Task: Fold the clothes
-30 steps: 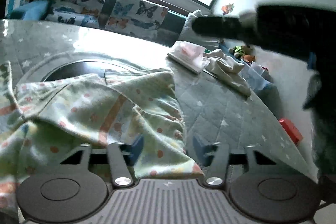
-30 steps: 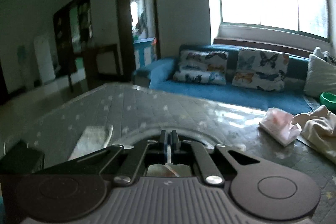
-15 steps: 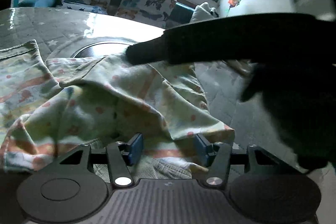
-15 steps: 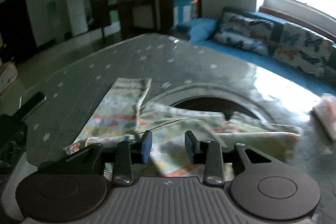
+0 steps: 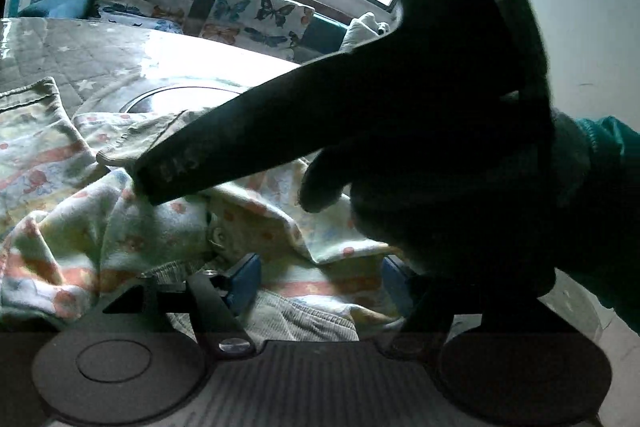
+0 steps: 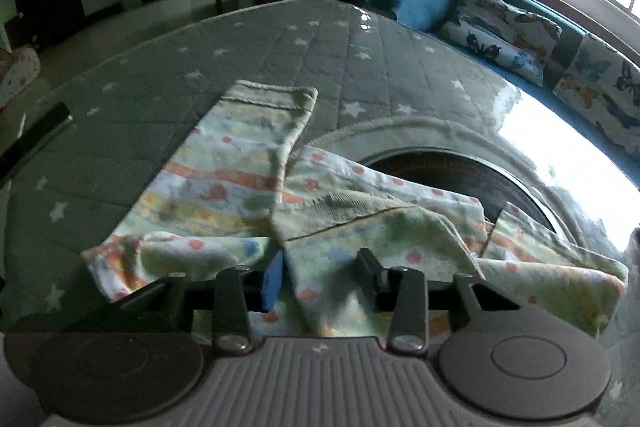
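Observation:
A small pale green garment [image 6: 248, 179] with orange stripes and dots lies crumpled on the grey star-quilted table [image 6: 280, 47]. One sleeve lies flat toward the far left; a ribbed cuff is folded over the middle. My right gripper [image 6: 320, 277] is open, its fingers low over the near edge of the cloth. In the left wrist view the same garment [image 5: 120, 227] is bunched up, and my left gripper [image 5: 320, 279] is open over its ribbed hem. The right gripper's dark body [image 5: 360, 131] and the gloved hand cross over the cloth and hide its right side.
A round dark opening [image 6: 452, 175] in the table lies just behind the garment. A blue sofa with butterfly cushions [image 6: 516, 27] runs along the window. A dark flat object [image 6: 36, 139] lies at the table's left edge.
My right gripper went from shut and raised to open and low over the garment. My left gripper moved closer to the cloth. The right gripper now crosses the left view.

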The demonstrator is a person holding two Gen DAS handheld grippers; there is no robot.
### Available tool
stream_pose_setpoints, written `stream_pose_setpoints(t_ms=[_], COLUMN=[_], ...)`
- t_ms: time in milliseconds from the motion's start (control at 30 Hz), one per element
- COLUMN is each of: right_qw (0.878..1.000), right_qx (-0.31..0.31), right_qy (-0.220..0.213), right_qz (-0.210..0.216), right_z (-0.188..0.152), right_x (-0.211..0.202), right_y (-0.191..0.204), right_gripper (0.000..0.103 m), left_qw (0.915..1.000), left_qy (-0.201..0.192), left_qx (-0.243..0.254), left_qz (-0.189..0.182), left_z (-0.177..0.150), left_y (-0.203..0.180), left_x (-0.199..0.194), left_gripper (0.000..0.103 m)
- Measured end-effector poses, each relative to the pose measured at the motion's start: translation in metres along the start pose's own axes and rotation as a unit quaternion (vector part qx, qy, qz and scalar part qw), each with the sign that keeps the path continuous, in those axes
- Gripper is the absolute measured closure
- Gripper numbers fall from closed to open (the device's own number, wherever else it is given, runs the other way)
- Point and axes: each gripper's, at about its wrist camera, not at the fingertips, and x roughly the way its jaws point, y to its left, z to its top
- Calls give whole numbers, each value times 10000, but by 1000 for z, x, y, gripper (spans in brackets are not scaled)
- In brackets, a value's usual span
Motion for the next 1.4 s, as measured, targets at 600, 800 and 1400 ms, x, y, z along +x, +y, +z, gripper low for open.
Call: stream_pose_setpoints(t_ms=[600,800,1400], right_qw=[9850,9761,9789], right_qx=[819,1037,1375], right_qy=[-1449,-1732,-1474], right_qz=[-465,-802,-318], right_z=[-9,-28,-68], right_x=[-100,-135,-113], right_y=[-42,-56,-51], right_gripper=[101,101,44], left_qw=[9992,9992,9846], left_qy=[-55,-17,-607], left_qx=[-209,-46,-907], left_qz=[327,408,1364], left_z=[24,28,71], left_y=[-13,-28,54], left_x=[12,27,-26], left_gripper=[25,45,26])
